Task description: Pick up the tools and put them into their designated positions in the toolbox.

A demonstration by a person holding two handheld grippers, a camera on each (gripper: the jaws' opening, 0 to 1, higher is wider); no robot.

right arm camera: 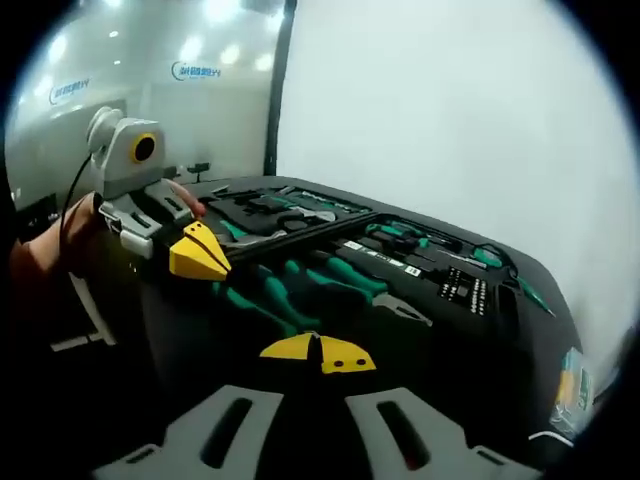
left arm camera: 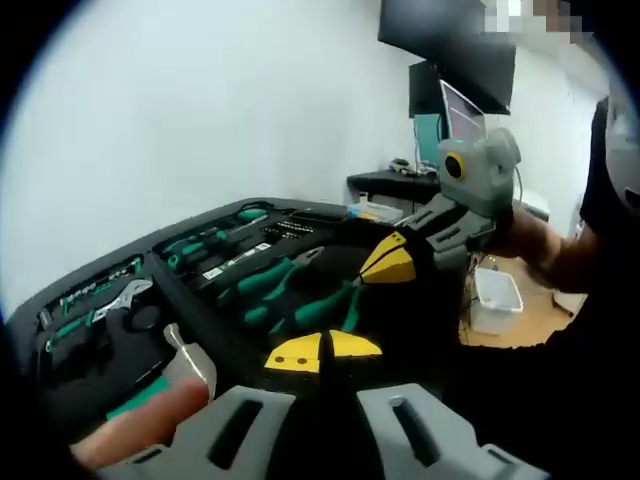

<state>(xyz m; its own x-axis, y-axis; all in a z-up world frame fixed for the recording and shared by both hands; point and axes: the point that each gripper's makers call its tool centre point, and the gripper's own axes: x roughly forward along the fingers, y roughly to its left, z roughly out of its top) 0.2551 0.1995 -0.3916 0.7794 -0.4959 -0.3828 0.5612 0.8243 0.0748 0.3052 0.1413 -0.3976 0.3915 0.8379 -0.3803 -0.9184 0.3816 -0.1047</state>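
**Open toolbox, both grippers hovering with nothing held**

Black moulded toolbox tray [left arm camera: 300, 250], lid open, lying flat under both grippers. Green-handled pliers [right arm camera: 330, 285] seated in centre recesses; green-handled screwdrivers [left arm camera: 215, 240] in far slots; silver adjustable wrench [left arm camera: 122, 296] in the end compartment. Left gripper [left arm camera: 322, 352], yellow tips meeting, jaws together, clamped on nothing, just above the tray's edge. Right gripper [right arm camera: 318, 353], yellow tips likewise together, above the pliers row. White wall [right arm camera: 450, 100] behind.
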